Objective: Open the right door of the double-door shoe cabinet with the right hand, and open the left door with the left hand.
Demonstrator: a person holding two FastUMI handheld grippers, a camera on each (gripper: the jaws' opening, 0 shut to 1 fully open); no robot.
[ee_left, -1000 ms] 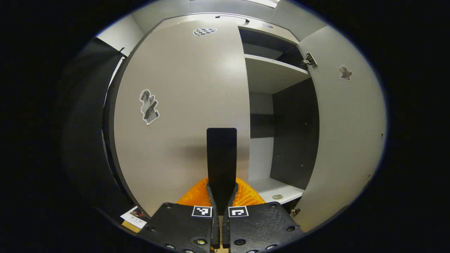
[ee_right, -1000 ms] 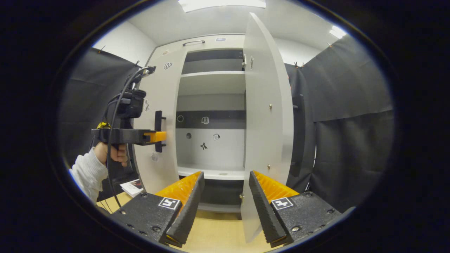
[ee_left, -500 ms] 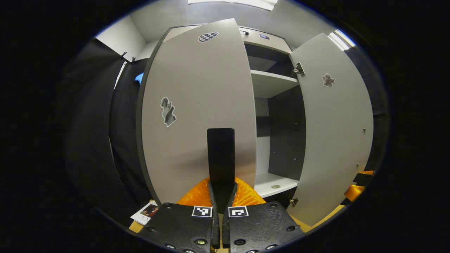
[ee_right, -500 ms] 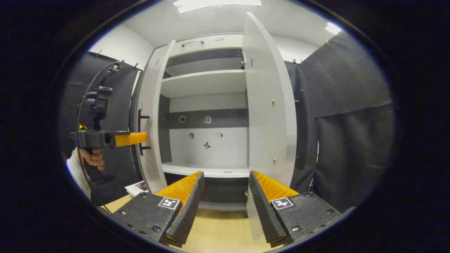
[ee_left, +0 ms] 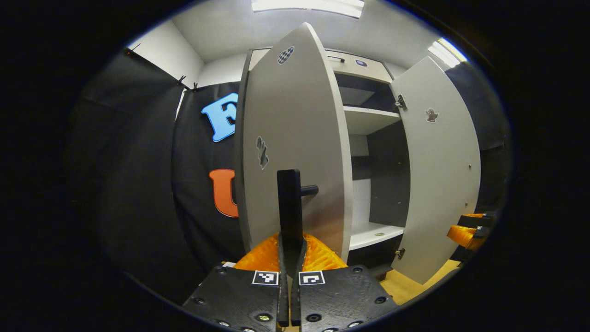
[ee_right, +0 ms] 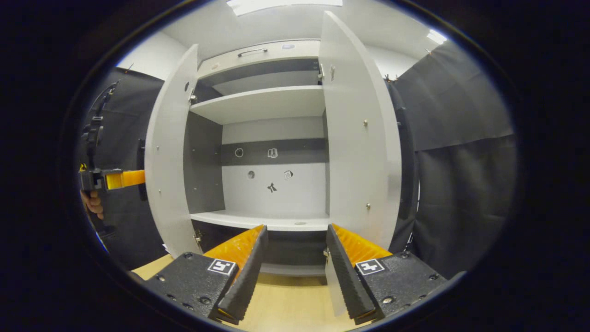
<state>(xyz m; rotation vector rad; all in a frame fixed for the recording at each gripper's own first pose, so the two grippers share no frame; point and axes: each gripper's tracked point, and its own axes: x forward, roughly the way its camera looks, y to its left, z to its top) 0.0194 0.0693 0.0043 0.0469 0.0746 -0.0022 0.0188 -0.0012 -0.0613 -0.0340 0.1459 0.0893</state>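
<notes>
The white shoe cabinet (ee_right: 272, 103) stands with both doors swung out. In the left gripper view, the left door (ee_left: 295, 138) is turned nearly edge-on, and my left gripper (ee_left: 290, 246) is shut on its black bar handle (ee_left: 289, 203). The right door (ee_left: 438, 170) hangs wide open beyond it. From the right gripper view, the left door (ee_right: 168, 170) stands out at the left with the left gripper (ee_right: 120, 179) at its outer face. My right gripper (ee_right: 295, 258) is open with nothing between its fingers, just left of the right door (ee_right: 359, 138).
Inside are an upper shelf (ee_right: 262, 103) and a lower shelf (ee_right: 262, 220), with small stickers on the back panel. Black cloth hangs on both sides. A light wooden floor (ee_right: 286, 304) lies below. A hand (ee_right: 94, 203) holds the left gripper.
The left door has swung from nearly closed to wide open, drawn by my left gripper on its handle. The right gripper has stayed open and hardly moved; the right door stayed open.
</notes>
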